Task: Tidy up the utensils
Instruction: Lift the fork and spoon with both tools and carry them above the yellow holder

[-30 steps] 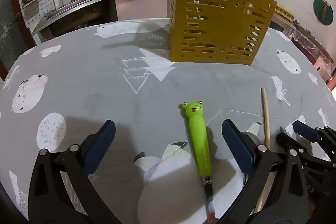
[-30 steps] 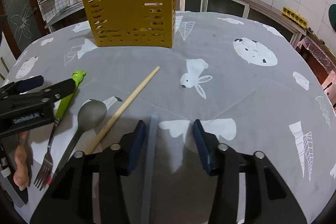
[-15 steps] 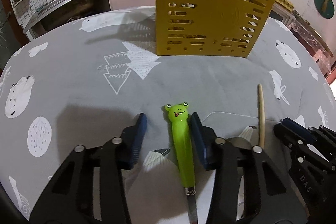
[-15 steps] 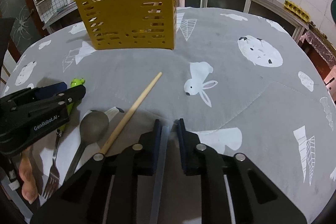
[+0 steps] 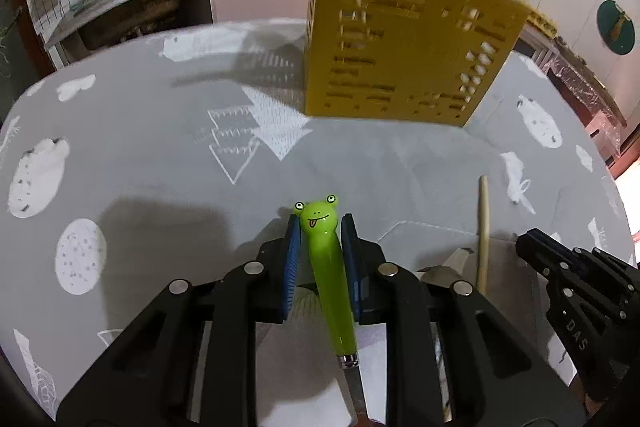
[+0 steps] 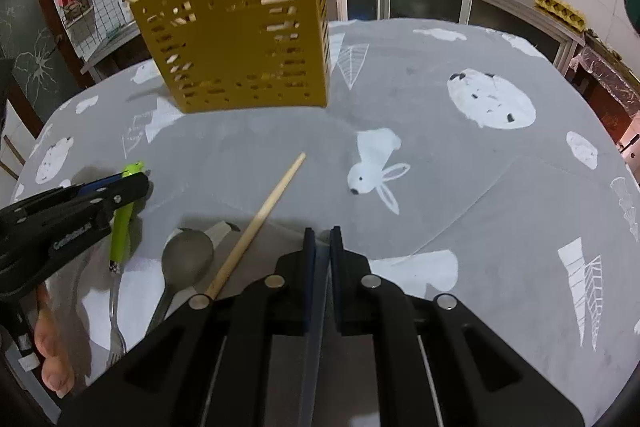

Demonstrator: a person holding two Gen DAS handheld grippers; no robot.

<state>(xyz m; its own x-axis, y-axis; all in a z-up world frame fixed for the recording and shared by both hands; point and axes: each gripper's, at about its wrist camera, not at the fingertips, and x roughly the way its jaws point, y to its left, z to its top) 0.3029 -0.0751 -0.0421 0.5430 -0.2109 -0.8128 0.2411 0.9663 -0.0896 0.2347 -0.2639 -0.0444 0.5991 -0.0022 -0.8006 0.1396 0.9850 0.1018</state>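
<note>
Gripping the frog-handled fork (image 5: 326, 267) between the blue pads, we are holding our left gripper (image 5: 320, 231) nearly shut on its green handle, the jaws having just been closing onto it. Our right gripper (image 6: 322, 239) is pinching a thin grey-blue utensil (image 6: 316, 327), its jaws having just narrowed to almost nothing. At nine o'clock of the right gripper, a metal spoon (image 6: 180, 267) and one wooden chopstick (image 6: 260, 223) are lying loose on the grey tablecloth (image 6: 500, 227). At twelve o'clock the yellow caddy (image 6: 240, 43) is already holding several chopsticks. We are judging four pieces left to stow.
</note>
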